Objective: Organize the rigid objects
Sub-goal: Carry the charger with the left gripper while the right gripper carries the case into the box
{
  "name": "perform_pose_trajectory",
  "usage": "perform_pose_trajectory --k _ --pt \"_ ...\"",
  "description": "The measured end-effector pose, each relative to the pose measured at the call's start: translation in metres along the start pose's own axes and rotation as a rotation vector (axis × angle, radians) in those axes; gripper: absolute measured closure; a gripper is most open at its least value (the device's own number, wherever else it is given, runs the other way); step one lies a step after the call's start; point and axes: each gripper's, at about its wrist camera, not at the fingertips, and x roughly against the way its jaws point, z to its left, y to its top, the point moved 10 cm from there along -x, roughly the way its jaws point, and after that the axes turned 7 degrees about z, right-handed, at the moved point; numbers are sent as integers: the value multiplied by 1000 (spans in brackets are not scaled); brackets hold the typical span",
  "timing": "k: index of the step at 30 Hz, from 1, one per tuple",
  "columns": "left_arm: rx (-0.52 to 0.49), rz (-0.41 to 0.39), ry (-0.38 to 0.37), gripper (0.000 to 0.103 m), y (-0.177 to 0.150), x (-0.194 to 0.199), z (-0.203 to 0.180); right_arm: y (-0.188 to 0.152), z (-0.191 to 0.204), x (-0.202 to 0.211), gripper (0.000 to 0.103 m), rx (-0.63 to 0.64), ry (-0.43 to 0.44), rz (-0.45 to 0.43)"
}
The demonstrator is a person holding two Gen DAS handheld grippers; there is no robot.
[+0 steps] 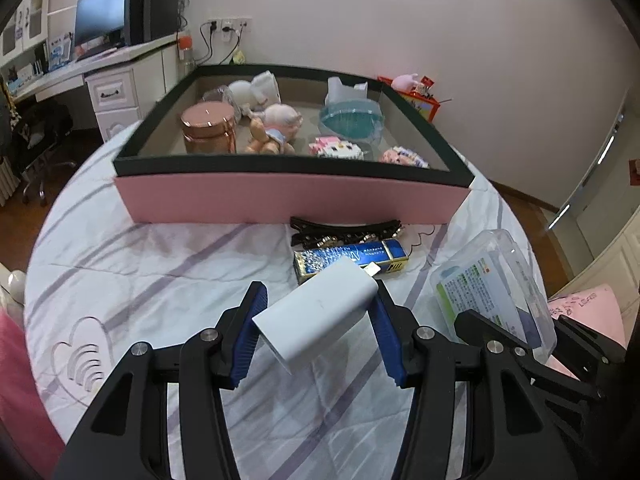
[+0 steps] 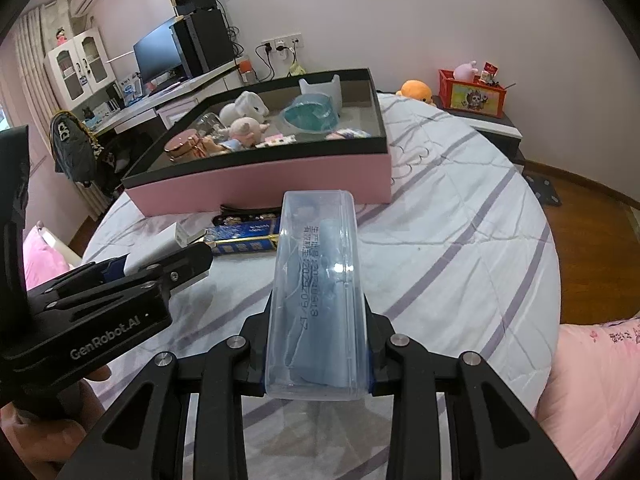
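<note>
My left gripper is shut on a white charger block and holds it above the bed. My right gripper is shut on a clear plastic case with blue contents; the case also shows at the right of the left wrist view. A pink storage box with a dark rim stands ahead and holds a copper jar, plush toys, a teal bowl and other small items. A blue box and a black hair clip lie in front of it.
Everything rests on a white bedsheet with purple stripes. A desk with monitor stands at the far left. A red bin with toys sits on a side table to the right. A pink pillow lies near right.
</note>
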Motion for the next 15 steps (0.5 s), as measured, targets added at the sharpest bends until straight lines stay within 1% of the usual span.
perform_pose_trajectory --k 7,15 --pt "-6 -46 0 50 9 29 13 11 18 15 71 29 6 -32" --pt "-8 -115 4 50 34 61 34 49 36 41 71 78 7 -104"
